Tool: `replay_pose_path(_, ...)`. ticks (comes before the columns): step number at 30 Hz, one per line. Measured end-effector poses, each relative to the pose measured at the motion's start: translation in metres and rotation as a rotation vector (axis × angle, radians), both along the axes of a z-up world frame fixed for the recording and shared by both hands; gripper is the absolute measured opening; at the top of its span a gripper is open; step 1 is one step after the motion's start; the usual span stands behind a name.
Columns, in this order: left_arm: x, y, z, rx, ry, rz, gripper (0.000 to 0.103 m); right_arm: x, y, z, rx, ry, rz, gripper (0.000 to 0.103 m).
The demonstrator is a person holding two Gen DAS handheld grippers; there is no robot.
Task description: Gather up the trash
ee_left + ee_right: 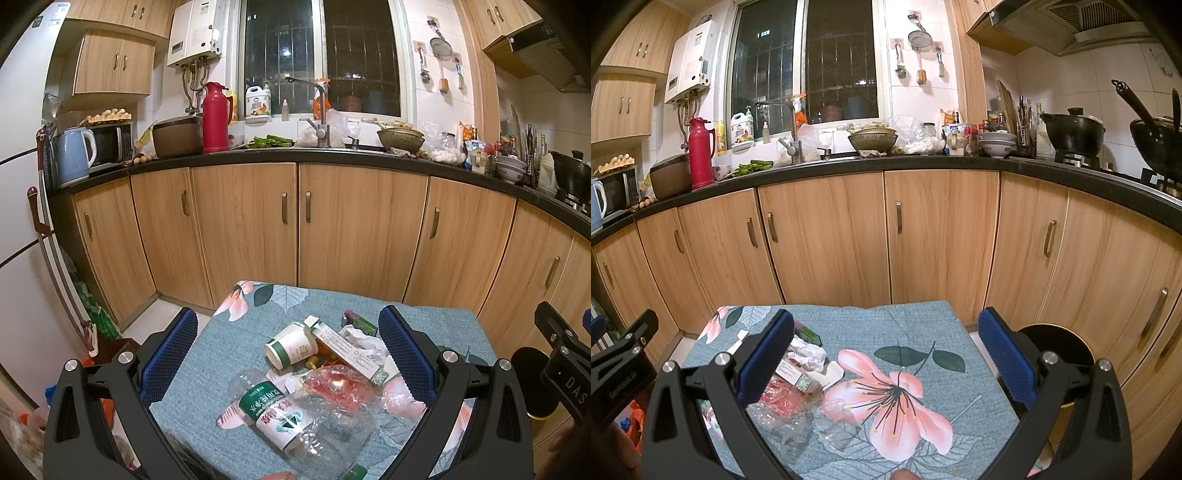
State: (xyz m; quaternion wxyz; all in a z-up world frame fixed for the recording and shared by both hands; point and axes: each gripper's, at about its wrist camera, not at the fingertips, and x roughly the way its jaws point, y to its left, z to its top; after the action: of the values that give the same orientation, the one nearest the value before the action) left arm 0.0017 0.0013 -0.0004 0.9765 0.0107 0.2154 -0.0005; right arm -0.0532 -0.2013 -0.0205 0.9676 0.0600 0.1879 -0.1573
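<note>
We hold the left gripper and the right gripper spread wide, empty. The trash pile lies on the floral cloth, between the left fingers.

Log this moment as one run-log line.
stage: pre-grasp | left gripper: open above trash pile | right gripper: open, empty, over floral cloth | bin: not in view
</note>
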Motion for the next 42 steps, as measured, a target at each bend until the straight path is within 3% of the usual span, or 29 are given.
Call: replay_pose_path(42, 0.001, 0.0, 0.0, 0.0, 0.003, -0.002, 0.095, 0.005, 0.001, -0.011, 0.009, 0.006, 0.003, 0.1)
